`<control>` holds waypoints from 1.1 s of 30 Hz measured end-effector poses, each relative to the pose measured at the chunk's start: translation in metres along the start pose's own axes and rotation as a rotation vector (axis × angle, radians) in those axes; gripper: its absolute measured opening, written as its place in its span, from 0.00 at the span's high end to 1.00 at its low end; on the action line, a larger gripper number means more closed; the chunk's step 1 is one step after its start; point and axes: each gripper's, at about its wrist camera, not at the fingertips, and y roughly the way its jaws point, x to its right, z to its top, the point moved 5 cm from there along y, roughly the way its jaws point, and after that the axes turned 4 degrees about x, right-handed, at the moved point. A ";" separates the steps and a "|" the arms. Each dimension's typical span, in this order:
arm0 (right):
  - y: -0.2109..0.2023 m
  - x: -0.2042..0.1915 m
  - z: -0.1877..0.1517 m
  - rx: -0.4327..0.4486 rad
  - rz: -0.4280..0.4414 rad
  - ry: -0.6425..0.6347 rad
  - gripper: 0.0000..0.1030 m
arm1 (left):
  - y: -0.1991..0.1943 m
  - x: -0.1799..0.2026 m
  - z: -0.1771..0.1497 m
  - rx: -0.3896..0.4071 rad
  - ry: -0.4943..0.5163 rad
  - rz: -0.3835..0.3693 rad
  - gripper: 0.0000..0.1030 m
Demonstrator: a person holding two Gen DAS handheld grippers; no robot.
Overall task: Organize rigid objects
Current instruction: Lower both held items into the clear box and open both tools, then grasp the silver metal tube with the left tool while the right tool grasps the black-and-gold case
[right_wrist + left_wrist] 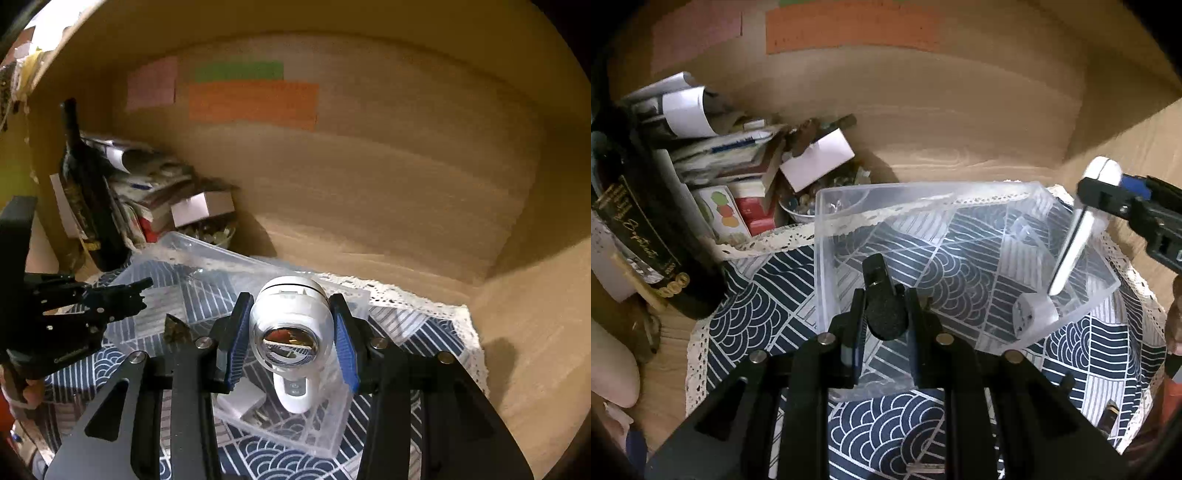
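Fingers of the left gripper are clamped on the near wall of the clear plastic bin, steadying it. Right gripper fingers grip a white handheld gadget above that bin; lowering and releasing it looks next.

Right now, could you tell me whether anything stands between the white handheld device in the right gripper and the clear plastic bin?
Nothing visible does. The white handheld device, clamped in the right gripper, hangs over the open clear plastic bin; only a small white cube sits below.
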 end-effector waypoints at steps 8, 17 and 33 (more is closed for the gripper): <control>0.048 -0.018 -0.001 -0.099 0.033 -0.049 0.63 | -0.003 0.000 0.000 0.006 -0.001 -0.002 0.71; 0.064 -0.024 -0.017 -0.160 0.061 -0.027 0.61 | -0.033 0.006 0.003 0.079 0.013 0.016 0.48; -0.068 -0.018 -0.044 0.067 0.020 0.048 0.19 | -0.095 0.010 -0.055 0.091 0.007 0.078 0.07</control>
